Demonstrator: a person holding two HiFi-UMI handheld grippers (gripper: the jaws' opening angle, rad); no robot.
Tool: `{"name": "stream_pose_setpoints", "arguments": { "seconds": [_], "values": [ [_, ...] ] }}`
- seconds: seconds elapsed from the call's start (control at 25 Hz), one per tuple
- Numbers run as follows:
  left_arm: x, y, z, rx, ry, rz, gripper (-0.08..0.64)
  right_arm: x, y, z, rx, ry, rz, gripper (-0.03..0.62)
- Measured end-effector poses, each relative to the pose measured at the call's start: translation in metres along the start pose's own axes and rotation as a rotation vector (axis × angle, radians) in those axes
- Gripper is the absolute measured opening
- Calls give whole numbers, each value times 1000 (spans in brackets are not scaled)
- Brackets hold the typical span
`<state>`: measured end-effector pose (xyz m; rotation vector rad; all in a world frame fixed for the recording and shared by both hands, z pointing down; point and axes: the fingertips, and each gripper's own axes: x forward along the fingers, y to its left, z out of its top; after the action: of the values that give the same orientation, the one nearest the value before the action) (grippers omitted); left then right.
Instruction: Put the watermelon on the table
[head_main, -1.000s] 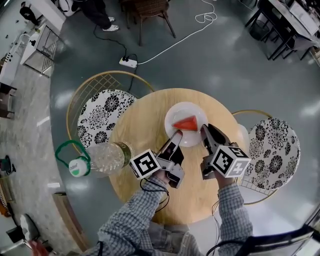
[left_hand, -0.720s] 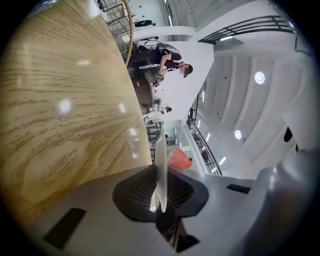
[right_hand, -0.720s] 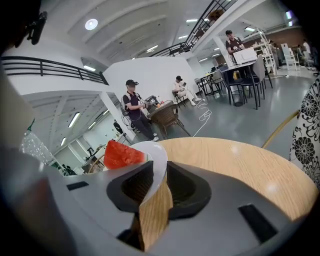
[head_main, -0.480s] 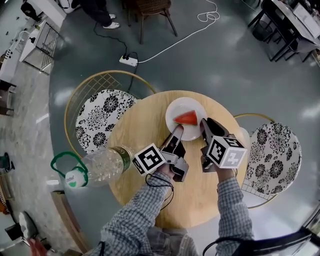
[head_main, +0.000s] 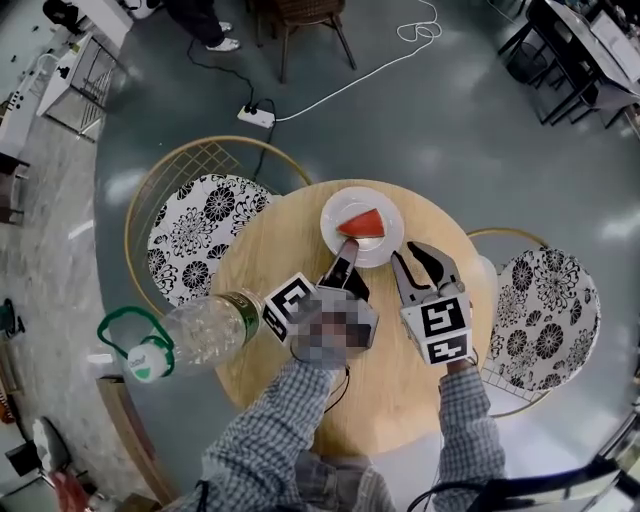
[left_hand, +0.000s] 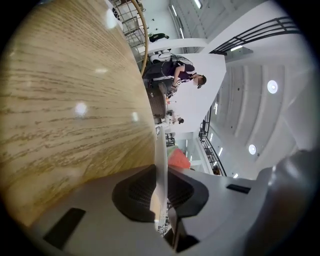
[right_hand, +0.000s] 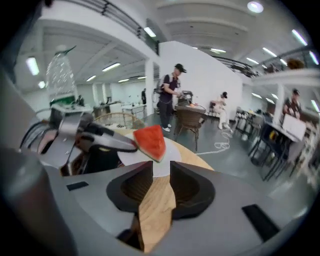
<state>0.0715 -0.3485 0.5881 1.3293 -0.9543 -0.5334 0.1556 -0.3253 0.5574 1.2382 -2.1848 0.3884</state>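
Note:
A red watermelon slice (head_main: 364, 221) lies on a white plate (head_main: 385, 250) at the far side of the round wooden table (head_main: 262, 250). My left gripper (head_main: 345, 247) is shut on the plate's near rim. In the left gripper view that rim (left_hand: 160, 150) runs edge-on between the jaws of the left gripper (left_hand: 161, 172), with the slice (left_hand: 178, 158) just beyond. My right gripper (head_main: 420, 256) stands open beside the plate's right edge, apart from it. The right gripper view looks past the right gripper (right_hand: 156, 182) at the slice (right_hand: 150, 141), the plate (right_hand: 165, 156) and the left gripper (right_hand: 100, 138).
A clear plastic bottle (head_main: 200, 325) with a green ring cap lies at the table's left edge. Chairs with floral cushions stand to the left (head_main: 195, 225) and right (head_main: 545, 290). A power strip (head_main: 256, 117) and cable lie on the floor beyond.
The plate with the slice has shifted slightly toward the far side, the left gripper with it. The right gripper has drawn back from the plate's rim with its fingers spread.

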Motion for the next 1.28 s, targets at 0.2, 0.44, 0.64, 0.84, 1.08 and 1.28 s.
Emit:
{"name": "stream_pose_setpoints", "arguments": {
  "seconds": [0.2,0.44,0.64,0.84,1.08,1.28],
  "values": [
    [0,4,2,-20,-10,33,28,-1,41,-7,-545,67,65,91],
    [0,5,1,-30,-5,59,28,11,51,-20,-850,117,64,82],
    [-1,4,1,-5,18,90,28,11,53,-22,-906,134,90,37],
    [-8,1,-11,-14,66,71,32,9,51,-21,-904,144,82,37],
    [-37,7,-50,-33,183,64,34,14,58,-24,-917,145,103,37],
    [-72,16,-65,5,245,89,34,22,71,-30,-913,153,147,35]
  ]
}}
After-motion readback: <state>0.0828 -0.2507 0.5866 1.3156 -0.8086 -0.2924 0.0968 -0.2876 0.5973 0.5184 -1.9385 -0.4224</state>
